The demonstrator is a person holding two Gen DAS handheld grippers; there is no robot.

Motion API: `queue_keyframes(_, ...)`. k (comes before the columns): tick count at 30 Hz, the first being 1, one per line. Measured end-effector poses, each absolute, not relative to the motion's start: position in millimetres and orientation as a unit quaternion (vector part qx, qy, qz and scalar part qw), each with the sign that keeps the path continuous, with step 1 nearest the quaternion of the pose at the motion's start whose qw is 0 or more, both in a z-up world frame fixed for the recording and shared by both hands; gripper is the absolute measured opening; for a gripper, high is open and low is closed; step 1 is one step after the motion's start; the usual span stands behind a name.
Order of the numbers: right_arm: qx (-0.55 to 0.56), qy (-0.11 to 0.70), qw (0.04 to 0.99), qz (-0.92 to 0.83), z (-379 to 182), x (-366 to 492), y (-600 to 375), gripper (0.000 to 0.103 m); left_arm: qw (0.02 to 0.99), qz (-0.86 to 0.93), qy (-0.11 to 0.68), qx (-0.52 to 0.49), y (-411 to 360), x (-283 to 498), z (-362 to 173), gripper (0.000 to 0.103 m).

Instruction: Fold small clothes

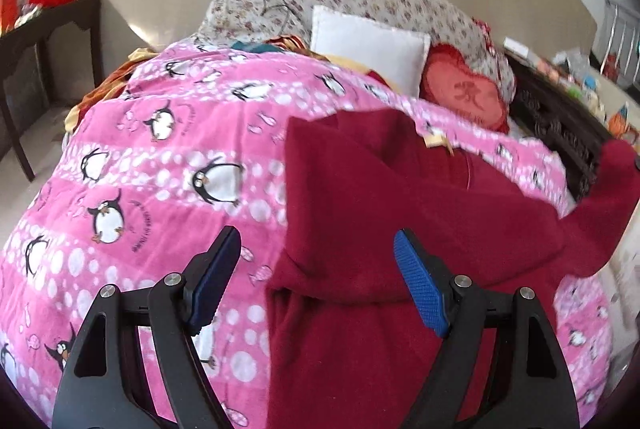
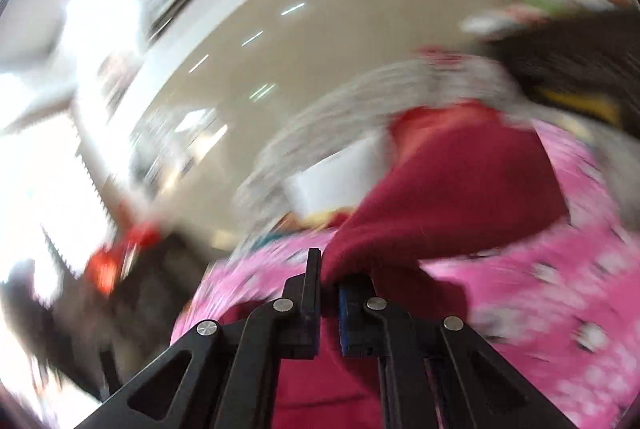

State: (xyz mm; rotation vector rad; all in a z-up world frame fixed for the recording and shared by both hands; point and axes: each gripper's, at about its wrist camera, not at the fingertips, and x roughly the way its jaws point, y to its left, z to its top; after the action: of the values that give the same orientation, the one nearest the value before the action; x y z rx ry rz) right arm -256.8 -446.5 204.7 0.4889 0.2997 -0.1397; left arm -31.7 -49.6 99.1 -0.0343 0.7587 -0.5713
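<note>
Right tool (image 2: 329, 293) pinches red garment (image 2: 460, 181) (blurred).

right view smeared (image 2: 200, 109), garment (image 1: 400, 209) cropped (bottom)

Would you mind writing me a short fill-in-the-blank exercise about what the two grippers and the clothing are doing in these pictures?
1. The dark red garment lies on a pink blanket printed with ____.
2. The right gripper is shut on the ____.
3. The left gripper has its jaws ____, with nothing between the pads.
4. Beside the white pillow sits a red cushion shaped like a ____.

Missing words: penguins; garment; open; heart
</note>
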Motion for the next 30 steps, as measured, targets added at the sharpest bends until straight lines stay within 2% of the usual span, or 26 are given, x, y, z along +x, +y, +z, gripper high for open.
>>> queue_keyframes(4,0.134,0.236,0.961,0.043,179.3,-166.6,-334.2,0.006,0.889,-0.264,0.371,-0.055,-30.4,-21.3,96.6,0.080)
queue_keyframes(7,0.072,0.358,0.929,0.066,110.6,-98.8,-276.7,0.014,0.885,-0.256,0.383,-0.063,-25.4,-14.3,89.0,0.079)
queue_keyframes(9,0.072,0.444,0.890,0.077,63.7,-72.4,-261.6,0.015,0.881,-0.262,0.388,-0.067,-25.2,-12.2,84.3,0.079)
queue_keyframes(10,0.076,0.459,0.882,0.074,51.8,-70.8,-260.6,0.015,0.880,-0.265,0.388,-0.065,-25.4,-11.4,82.0,0.079)
queue_keyframes(12,0.080,0.447,0.888,0.069,49.5,-82.3,-264.9,0.019,0.877,-0.269,0.393,-0.060,-27.0,-8.6,78.6,0.080)
queue_keyframes(13,0.092,0.436,0.893,0.069,56.5,-89.7,-272.1,0.026,0.876,-0.270,0.395,-0.058,-27.9,-6.8,76.5,0.079)
queue_keyframes(16,0.129,0.386,0.912,0.058,83.6,-124.1,-301.1,0.039,0.872,-0.274,0.401,-0.065,-30.6,-1.7,72.3,0.079)
queue_keyframes(24,0.137,0.357,0.919,-0.094,104.9,-170.8,-389.7,0.041,0.864,-0.280,0.417,-0.022,-69.6,13.3,57.6,0.079)
queue_keyframes(25,0.144,0.351,0.918,-0.114,101.2,-173.7,-399.6,0.041,0.867,-0.281,0.411,-0.012,-74.6,14.3,57.0,0.077)
queue_keyframes(26,0.157,0.349,0.915,-0.125,95.6,-175.9,-410.8,0.041,0.871,-0.280,0.403,-0.001,-80.0,14.1,57.6,0.071)
queue_keyframes(27,0.172,0.350,0.912,-0.126,91.2,-175.2,-420.2,0.041,0.873,-0.284,0.397,0.004,-83.5,13.6,58.7,0.045)
queue_keyframes(28,0.188,0.351,0.909,-0.123,86.3,-174.9,-427.6,0.041,0.870,-0.293,0.396,0.009,-87.9,13.3,59.9,0.024)
queue_keyframes(30,0.205,0.347,0.907,-0.122,81.3,-175.0,-433.8,0.041,0.870,-0.294,0.395,0.020,-97.7,14.7,66.1,0.016)
